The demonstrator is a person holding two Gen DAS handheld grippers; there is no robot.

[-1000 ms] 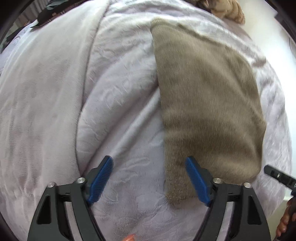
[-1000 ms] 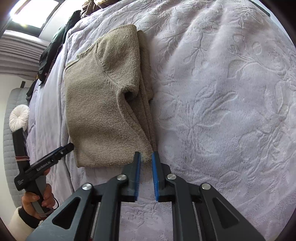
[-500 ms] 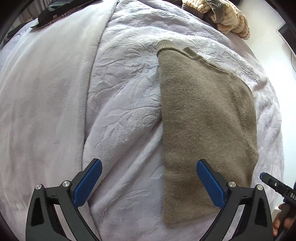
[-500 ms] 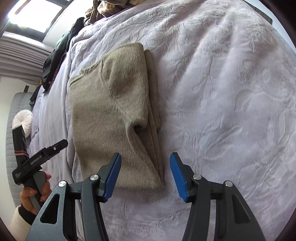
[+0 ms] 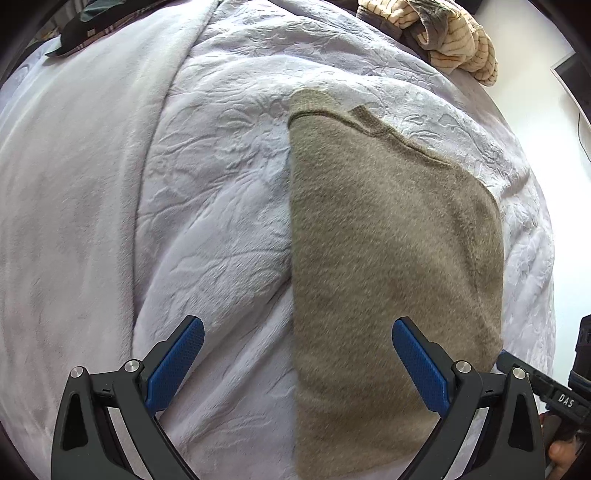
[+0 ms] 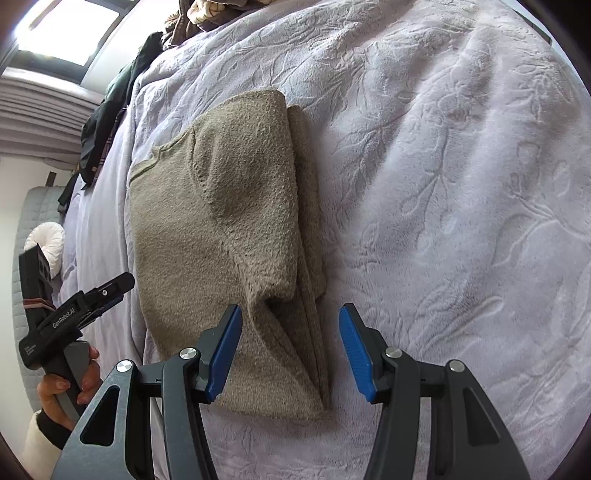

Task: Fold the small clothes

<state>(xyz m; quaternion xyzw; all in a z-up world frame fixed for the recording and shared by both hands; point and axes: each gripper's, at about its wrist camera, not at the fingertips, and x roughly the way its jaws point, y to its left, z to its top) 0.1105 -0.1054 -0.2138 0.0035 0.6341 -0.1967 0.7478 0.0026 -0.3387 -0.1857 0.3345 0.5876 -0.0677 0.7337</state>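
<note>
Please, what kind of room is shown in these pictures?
Most likely a bedroom. A folded sweater lies on a bed covered by a plush lavender blanket, more clothes are piled at its far end, and a window lights it.

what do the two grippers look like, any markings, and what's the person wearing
Both grippers, left and right, have black angular frames, silver round bolts and blue ribbed pads on the jaws. Seen from the right wrist, the left gripper's black handle reads "GenRobot.AI" in white, with a brownish band round its body. The hand on it shows a white sleeve.
</note>
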